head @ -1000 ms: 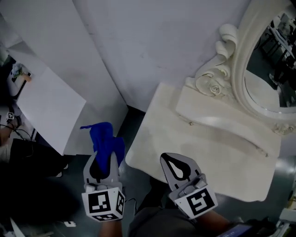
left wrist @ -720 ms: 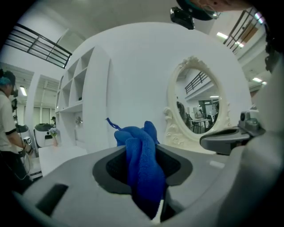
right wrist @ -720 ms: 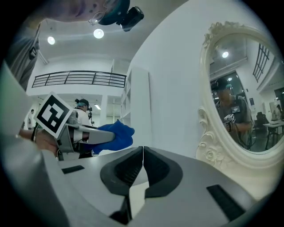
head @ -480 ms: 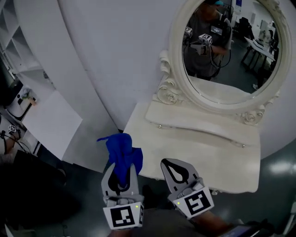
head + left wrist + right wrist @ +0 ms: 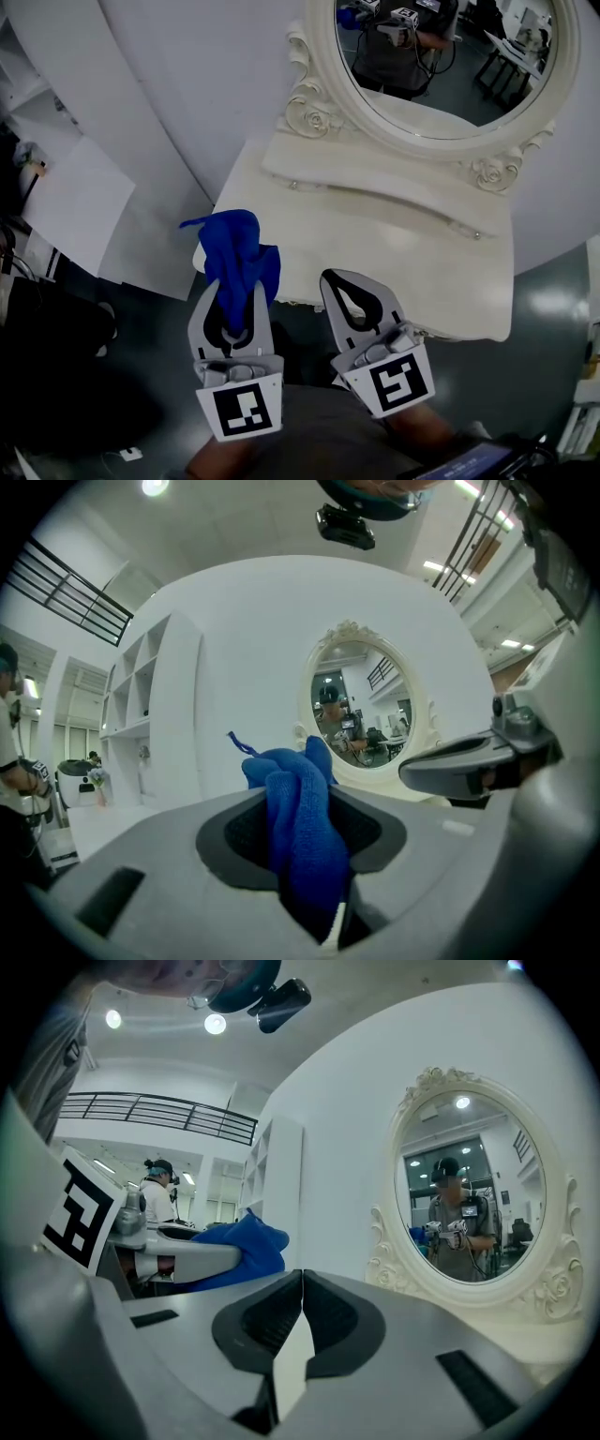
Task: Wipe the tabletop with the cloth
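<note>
Cream-white carved vanity tabletop: just ahead, seemingly nearer the right gripper, whose jaws are together and empty. Left gripper is clamped on a bunched blue cloth.

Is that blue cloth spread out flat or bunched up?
Bunched up: the blue cloth sticks out crumpled from the left tongs, which pinch it.

Cloth is bright blue. Table and mirror frame are creamy white. Left gripper and right gripper are light grey, with black-and-white square markers at the bottom of the frame. Floor's dark grey.
</note>
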A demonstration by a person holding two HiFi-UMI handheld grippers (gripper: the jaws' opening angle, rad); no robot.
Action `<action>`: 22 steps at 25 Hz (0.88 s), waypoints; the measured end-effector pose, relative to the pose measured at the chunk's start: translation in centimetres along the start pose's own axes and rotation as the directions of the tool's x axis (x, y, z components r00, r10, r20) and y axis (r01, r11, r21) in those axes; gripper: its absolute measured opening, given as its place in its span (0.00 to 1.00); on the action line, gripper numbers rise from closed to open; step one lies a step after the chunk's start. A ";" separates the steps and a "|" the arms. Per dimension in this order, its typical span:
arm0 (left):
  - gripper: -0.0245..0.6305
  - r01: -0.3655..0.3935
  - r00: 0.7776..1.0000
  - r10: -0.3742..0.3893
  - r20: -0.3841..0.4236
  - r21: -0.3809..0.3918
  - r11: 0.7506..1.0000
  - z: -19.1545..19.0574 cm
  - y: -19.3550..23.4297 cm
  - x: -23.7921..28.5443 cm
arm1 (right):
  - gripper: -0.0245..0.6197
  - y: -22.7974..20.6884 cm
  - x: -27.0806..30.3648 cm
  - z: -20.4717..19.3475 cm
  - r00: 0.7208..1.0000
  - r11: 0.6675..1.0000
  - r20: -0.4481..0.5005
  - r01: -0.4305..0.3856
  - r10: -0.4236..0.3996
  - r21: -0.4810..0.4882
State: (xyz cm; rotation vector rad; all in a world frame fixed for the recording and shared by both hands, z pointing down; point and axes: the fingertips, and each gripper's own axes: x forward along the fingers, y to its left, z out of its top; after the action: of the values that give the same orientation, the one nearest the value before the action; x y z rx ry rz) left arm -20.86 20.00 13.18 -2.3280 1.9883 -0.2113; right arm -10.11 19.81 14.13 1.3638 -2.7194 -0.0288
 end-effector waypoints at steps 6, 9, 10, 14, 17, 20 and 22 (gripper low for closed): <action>0.27 0.012 1.000 -0.012 0.002 0.009 1.000 0.0 -1.0 -0.8 | 0.06 -0.1 -0.7 0.1 1.000 1.000 0.004 0.005 -0.005 -0.026; 0.27 0.015 1.000 -0.014 -0.007 0.009 1.000 -0.1 -1.7 -0.8 | 0.06 -0.3 -1.0 0.0 1.000 0.999 0.009 0.004 -0.003 -0.033; 0.27 0.013 1.000 -0.013 -0.007 0.007 1.000 -0.1 -1.8 -0.8 | 0.06 -0.4 -1.1 0.0 1.000 1.000 0.011 0.003 -0.003 -0.031; 0.27 0.016 1.000 -0.016 -0.008 0.004 1.000 -0.1 -1.8 -1.0 | 0.06 -0.7 -1.1 0.5 1.000 1.000 0.023 0.012 -0.011 -0.023; 0.27 0.025 1.000 -0.025 -0.016 0.006 1.000 -0.1 -2.0 -0.9 | 0.06 -0.8 -1.2 0.5 1.000 1.000 0.022 0.015 -0.015 -0.018; 0.27 0.028 1.000 -0.028 -0.013 0.008 1.000 0.1 -2.2 -0.9 | 0.06 -1.0 -1.2 0.5 1.000 1.000 0.021 0.017 -0.016 -0.015; 0.27 0.031 0.999 -0.031 -0.010 0.013 0.999 0.2 -2.2 -0.9 | 0.06 -1.0 -1.1 0.5 1.000 1.000 0.021 0.017 -0.017 -0.012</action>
State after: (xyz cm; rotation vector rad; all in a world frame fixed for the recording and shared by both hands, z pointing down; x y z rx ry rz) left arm -18.78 21.22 13.25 -2.3555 1.9509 -0.2375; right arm -8.66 20.10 13.47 1.3915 -2.7196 -0.0606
